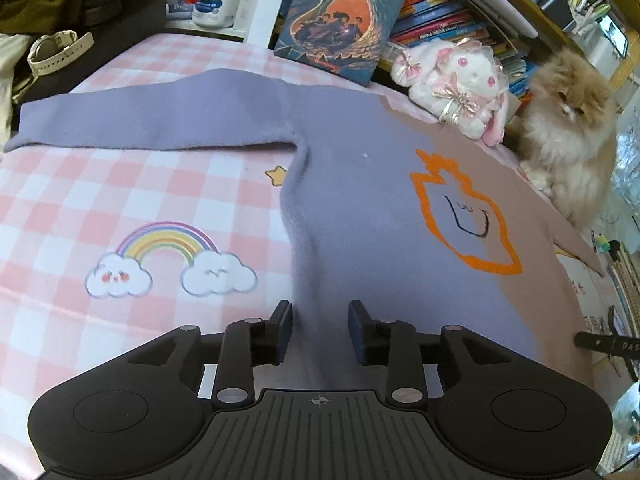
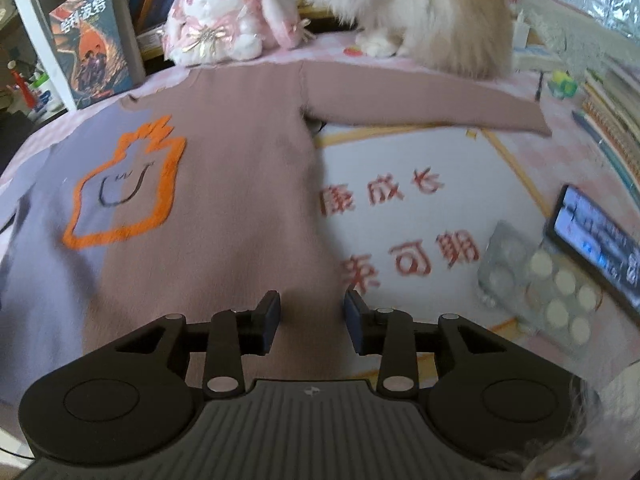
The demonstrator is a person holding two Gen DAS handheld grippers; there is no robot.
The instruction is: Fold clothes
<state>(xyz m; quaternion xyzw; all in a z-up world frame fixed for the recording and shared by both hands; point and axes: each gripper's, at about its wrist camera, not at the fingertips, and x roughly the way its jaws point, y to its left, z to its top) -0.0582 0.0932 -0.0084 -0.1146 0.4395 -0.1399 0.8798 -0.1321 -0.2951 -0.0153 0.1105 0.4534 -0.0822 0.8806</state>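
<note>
A two-tone sweater lies flat on the pink checked cloth, its left half lilac (image 1: pixel 352 200) and its right half dusty pink (image 2: pixel 232 200), with an orange outlined figure (image 1: pixel 464 216) on the chest. Both sleeves stretch out sideways: the lilac one (image 1: pixel 152 120) to the left, the pink one (image 2: pixel 432 104) to the right. My left gripper (image 1: pixel 320 330) is open, its jaws astride the sweater's lower left side edge. My right gripper (image 2: pixel 312 326) is open over the lower right side edge. Neither holds cloth.
A fluffy cat (image 1: pixel 572 140) sits at the far right edge beside a white plush bunny (image 1: pixel 452 80). A book (image 1: pixel 340 16) leans against stacked books behind. A phone (image 2: pixel 596 244) and a blister pack (image 2: pixel 540 280) lie right of the sweater. A watch (image 1: pixel 56 52) lies far left.
</note>
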